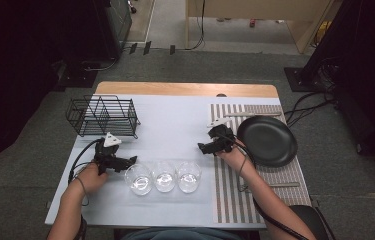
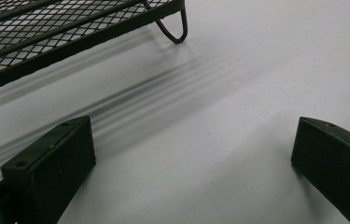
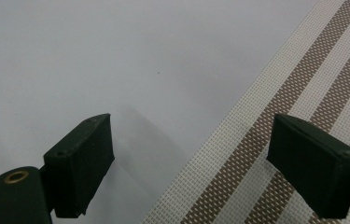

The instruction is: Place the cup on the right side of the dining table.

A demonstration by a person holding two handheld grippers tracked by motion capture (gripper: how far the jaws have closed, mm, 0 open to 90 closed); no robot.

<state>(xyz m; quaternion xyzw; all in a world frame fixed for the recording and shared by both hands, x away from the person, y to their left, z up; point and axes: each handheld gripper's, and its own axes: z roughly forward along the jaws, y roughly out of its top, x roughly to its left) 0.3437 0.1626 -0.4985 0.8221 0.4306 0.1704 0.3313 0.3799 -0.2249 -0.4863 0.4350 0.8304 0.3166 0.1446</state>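
Note:
Three clear glasses stand in a row near the table's front: one [image 1: 138, 179], one [image 1: 164, 175] and one [image 1: 188, 176]. My left gripper [image 1: 132, 161] lies just left of them, open, with only bare white table [image 2: 200, 140] between its jaws. My right gripper [image 1: 202, 147] hovers above and right of the glasses, beside a black plate [image 1: 267, 140]. It is open with nothing between its jaws, over the edge of the striped placemat [image 3: 275, 121]. A black wire rack [image 1: 103, 116] stands at the back left, and its foot [image 2: 172, 32] appears ahead of the left gripper.
A knife [image 1: 245, 114] lies behind the plate and another utensil [image 1: 275, 185] lies in front of it on the striped placemat [image 1: 235, 200]. The wooden table edge [image 1: 185, 89] runs along the back. Cables [image 1: 315, 102] trail on the floor at the right.

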